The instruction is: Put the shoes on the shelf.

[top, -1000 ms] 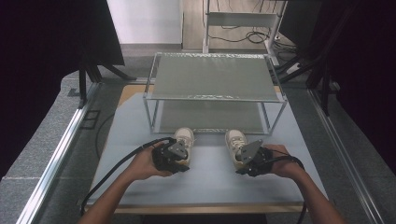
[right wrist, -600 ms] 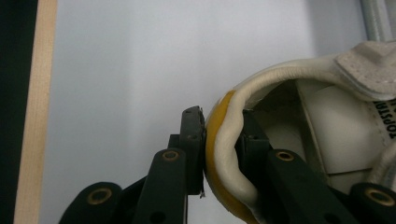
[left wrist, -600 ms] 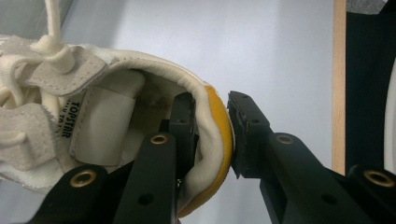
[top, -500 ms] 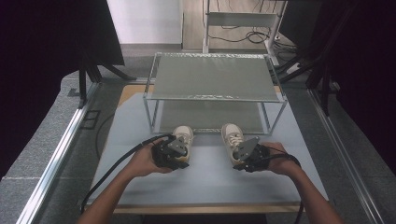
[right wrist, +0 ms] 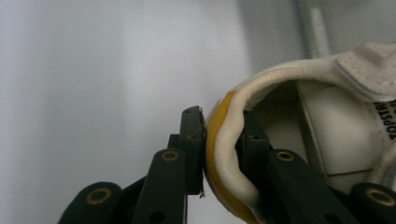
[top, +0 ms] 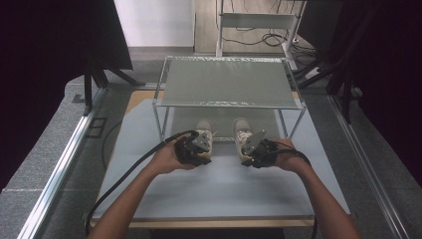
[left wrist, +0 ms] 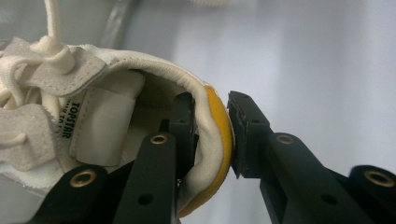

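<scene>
A person sits at a pale grey-blue table (top: 149,129) and holds a black two-jaw gripper in each hand, each one clamped on the heel of a cream-white sneaker. In the high view the left gripper (top: 195,149) and the right gripper (top: 259,151) lie side by side near the middle of the table, just in front of a low metal-framed rack (top: 226,82) with a frosted top shelf. The left sneaker (top: 204,130) and the right sneaker (top: 242,130) stand parallel and a little apart, soles down on the table, toes pointing away from the person and reaching under the front edge of the rack. In the left gripper view, the left gripper (left wrist: 211,135) pinches the padded heel collar of its sneaker (left wrist: 93,107): one jaw sits inside the shoe opening and the other presses on the yellow heel patch outside, so the collar bulges between them; the laces and a printed tongue label lie to the left. In the right gripper view, the right gripper (right wrist: 222,140) grips the right sneaker (right wrist: 327,116) in the same way, one jaw against the yellow heel patch outside and the other inside the collar, which is squeezed between the two pads. A black cable (top: 124,179) trails from the left gripper back along the person's forearm.
</scene>
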